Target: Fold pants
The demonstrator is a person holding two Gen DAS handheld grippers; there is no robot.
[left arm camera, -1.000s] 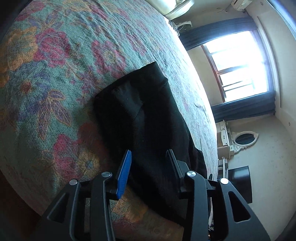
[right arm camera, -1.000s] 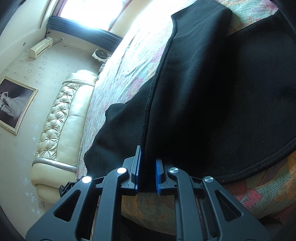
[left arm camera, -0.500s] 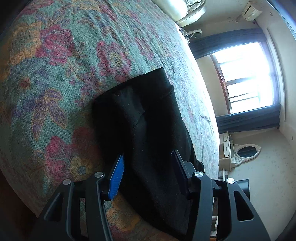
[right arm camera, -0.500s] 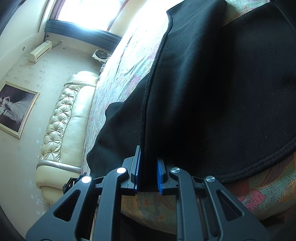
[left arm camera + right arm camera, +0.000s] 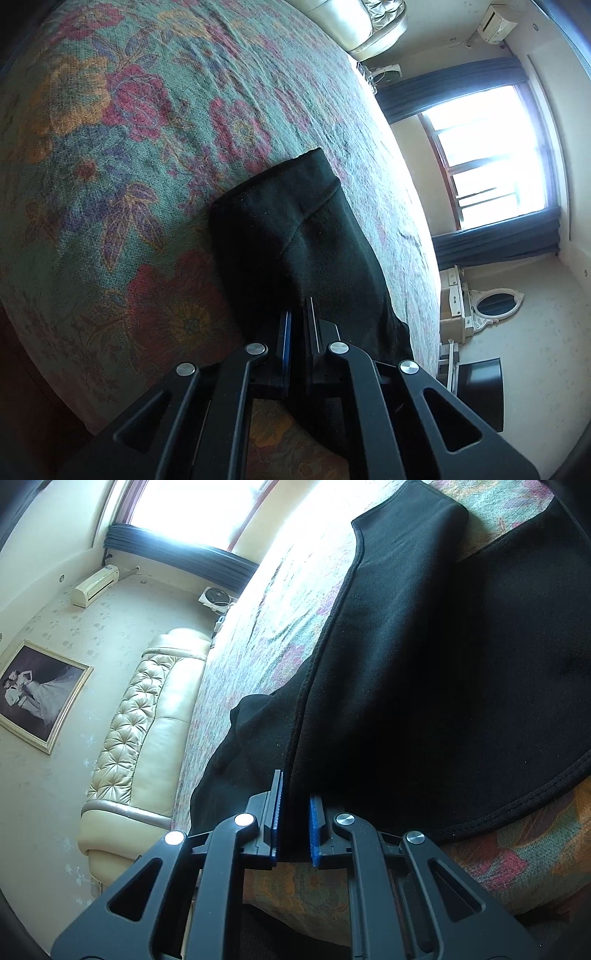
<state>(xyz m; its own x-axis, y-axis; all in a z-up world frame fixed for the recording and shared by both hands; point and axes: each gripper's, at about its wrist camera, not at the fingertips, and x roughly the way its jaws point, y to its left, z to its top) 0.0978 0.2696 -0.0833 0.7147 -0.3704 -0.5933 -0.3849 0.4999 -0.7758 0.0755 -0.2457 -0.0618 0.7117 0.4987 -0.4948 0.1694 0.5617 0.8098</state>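
Between both pairs of fingers, left gripper (image 5: 297, 328) and right gripper (image 5: 294, 814), we pinch the pants (image 5: 424, 686); folding remains.

I see black matt cloth pants (image 5: 306, 254), soft and faintly fuzzy, with a stitched hem, lying on my bed's coarse woven floral bedspread (image 5: 122, 147). Each black tool (image 5: 297, 332) looks like smooth matt plastic with shiny metal rivets and ribbed blue pads (image 5: 316, 827). The cream tufted headboard (image 5: 147, 738) looks like glossy leather.
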